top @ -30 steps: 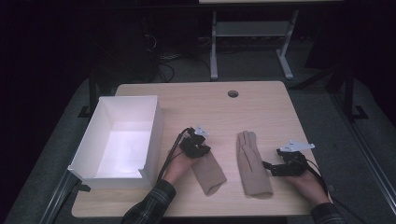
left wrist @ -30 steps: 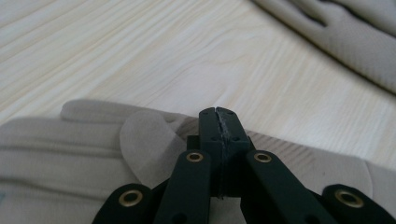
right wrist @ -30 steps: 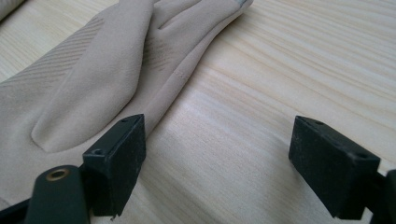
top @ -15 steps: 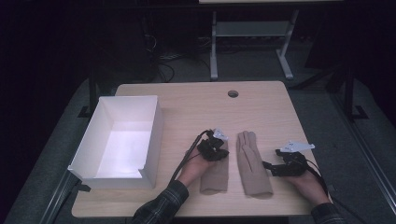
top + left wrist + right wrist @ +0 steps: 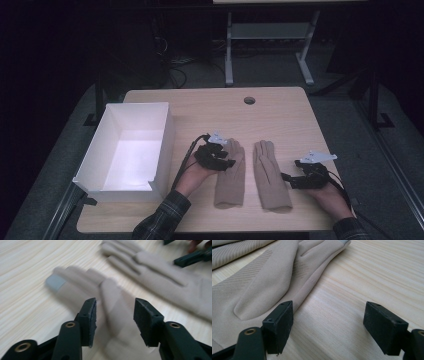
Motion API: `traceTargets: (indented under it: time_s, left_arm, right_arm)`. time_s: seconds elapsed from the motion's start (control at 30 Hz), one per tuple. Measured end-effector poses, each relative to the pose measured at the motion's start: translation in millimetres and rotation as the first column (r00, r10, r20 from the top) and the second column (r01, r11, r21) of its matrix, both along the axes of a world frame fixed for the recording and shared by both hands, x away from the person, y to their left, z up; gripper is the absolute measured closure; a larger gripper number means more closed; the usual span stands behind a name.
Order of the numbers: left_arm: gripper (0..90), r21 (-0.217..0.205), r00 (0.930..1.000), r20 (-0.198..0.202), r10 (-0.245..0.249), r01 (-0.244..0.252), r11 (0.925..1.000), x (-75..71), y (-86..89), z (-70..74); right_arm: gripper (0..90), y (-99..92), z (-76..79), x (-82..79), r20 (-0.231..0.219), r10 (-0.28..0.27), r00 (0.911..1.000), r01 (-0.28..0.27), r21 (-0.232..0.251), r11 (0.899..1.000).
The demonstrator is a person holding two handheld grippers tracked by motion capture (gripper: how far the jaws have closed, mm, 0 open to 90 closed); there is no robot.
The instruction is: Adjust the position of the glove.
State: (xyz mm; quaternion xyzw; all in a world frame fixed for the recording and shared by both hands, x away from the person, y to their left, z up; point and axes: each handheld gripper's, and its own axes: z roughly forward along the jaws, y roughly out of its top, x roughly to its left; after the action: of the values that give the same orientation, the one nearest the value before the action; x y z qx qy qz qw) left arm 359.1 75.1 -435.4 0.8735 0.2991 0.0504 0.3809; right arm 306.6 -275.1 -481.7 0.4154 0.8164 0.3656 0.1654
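Two beige gloves lie side by side on the wooden table, fingers pointing away from me. My left gripper hovers over the fingers of the left glove. Its jaws have just been opening and now stand apart. In the left gripper view the left gripper is open above the blurred left glove, which has a grey fingertip patch, and the pads do not press on it. My right gripper rests at the right edge of the right glove. The right gripper is open over bare wood, the right glove beside its left jaw.
A white open box stands on the left part of the table, close to my left hand. A round cable hole sits near the far edge. A metal stand and cables are on the dark floor beyond.
The left gripper swung the tilted left glove straight beside the right glove, then opened, let it go and drew back slightly. The right gripper has stayed put.
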Motion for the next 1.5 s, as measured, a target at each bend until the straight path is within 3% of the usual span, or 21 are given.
traceTargets:
  time_s: [0.2,0.33,0.47,0.57,0.6,0.63,0.67,0.73,0.77,0.8,0.87,0.93,0.97,1.0,1.03,1.07,1.1,1.13,1.27,1.5]
  left_arm:
    - [50.5,-0.012,0.9973,-0.036,0.064,-0.064,0.9979,6.4,13.8,-16.1]
    - [53.8,0.036,0.9951,-0.044,0.088,-0.087,0.9956,7.0,11.4,-23.4]
    - [57.0,0.057,0.9948,-0.051,0.088,-0.085,0.9948,5.4,8.7,-24.6]
    - [62.5,0.073,0.9965,-0.032,0.077,-0.075,0.9945,2.2,5.6,-25.9]
    - [65.6,0.077,0.9971,-0.032,0.069,-0.066,0.9948,1.2,4.5,-25.9]
    - [67.5,0.077,0.9971,-0.032,0.069,-0.066,0.9948,1.2,4.5,-25.9]
    - [73.5,0.080,0.9974,-0.031,0.064,-0.062,0.9949,0.8,3.8,-25.9]
    - [79.8,0.079,0.9976,-0.038,0.057,-0.054,0.9954,0.2,2.5,-25.8]
    - [83.8,0.077,0.9974,-0.047,0.055,-0.051,0.9958,0.2,1.9,-25.9]
    - [85.8,0.079,0.9977,-0.042,0.053,-0.049,0.9957,0.4,1.7,-25.4]
    - [86.8,0.076,0.9973,-0.048,0.055,-0.052,0.9957,1.0,2.0,-25.2]
    - [87.6,0.060,0.9965,-0.059,0.058,-0.055,0.9967,2.1,3.3,-25.0]
    - [87.8,0.033,0.9947,-0.078,0.067,-0.065,0.9973,2.9,5.5,-23.9]
    - [87.8,0.033,0.9947,-0.078,0.067,-0.065,0.9973,2.9,5.5,-23.9]
    - [87.8,-0.002,0.9943,-0.086,0.064,-0.064,0.9979,4.2,9.3,-20.4]
    - [87.8,-0.002,0.9943,-0.086,0.064,-0.064,0.9979,4.2,9.3,-20.4]
    - [87.8,-0.033,0.9929,-0.096,0.070,-0.074,0.9967,4.1,10.1,-18.1]
    - [87.8,-0.030,0.9936,-0.096,0.060,-0.063,0.9976,4.3,11.8,-15.5]
    - [87.8,-0.099,0.9911,-0.123,0.051,-0.063,0.9931,2.9,12.7,-9.0]
    - [87.8,-0.176,0.9908,-0.132,0.033,-0.056,0.9829,3.3,9.5,0.4]
  right_arm:
    - [24.1,0.3,0.0,0.1,0.000,0.000,1.0000,0.000,0.000,1.000]
    - [25.1,0.5,0.4,-0.6,-0.004,0.001,1.0000,-0.001,0.002,1.000]
    - [25.7,0.5,0.4,-0.6,-0.004,0.002,1.0000,-0.002,0.003,1.000]
    - [30.9,0.6,0.6,-1.4,0.001,0.006,1.0000,-0.006,0.006,1.000]
    - [42.6,0.7,1.3,-2.3,0.006,0.011,0.9999,-0.011,0.011,1.000]
    - [42.6,0.7,1.3,-2.3,0.006,0.011,0.9999,-0.011,0.011,1.000]
    - [54.5,1.5,3.7,-2.9,-0.010,0.021,0.9997,-0.021,0.027,0.999]
    - [59.3,1.9,4.6,-2.8,-0.015,0.030,0.9995,-0.029,0.031,0.999]
    - [69.3,3.2,6.2,-2.6,-0.025,0.047,0.9986,-0.046,0.038,0.998]
    - [73.8,3.9,7.1,-2.9,-0.024,0.048,0.9985,-0.047,0.044,0.998]
    - [78.0,4.2,7.3,-2.8,-0.023,0.055,0.9983,-0.053,0.054,0.997]
    - [87.1,3.8,9.4,-3.7,-0.035,0.064,0.9973,-0.062,0.057,0.996]
    - [90.0,4.1,9.3,-4.0,-0.046,0.082,0.9955,-0.080,0.053,0.995]
    - [90.0,4.1,9.3,-4.0,-0.046,0.082,0.9955,-0.080,0.053,0.995]
    - [90.0,5.8,8.2,-4.7,-0.060,0.097,0.9934,-0.094,0.054,0.994]
    - [90.0,5.8,8.2,-4.7,-0.060,0.097,0.9934,-0.094,0.054,0.994]
    - [90.0,6.7,7.7,-4.7,-0.063,0.102,0.9927,-0.099,0.052,0.994]
    - [90.0,9.6,6.9,-4.3,-0.066,0.122,0.9904,-0.118,0.052,0.992]
    - [90.0,15.8,6.3,-4.0,-0.068,0.142,0.9875,-0.138,0.062,0.988]
    - [90.0,32.2,6.4,-4.5,-0.068,0.184,0.9805,-0.179,0.075,0.981]
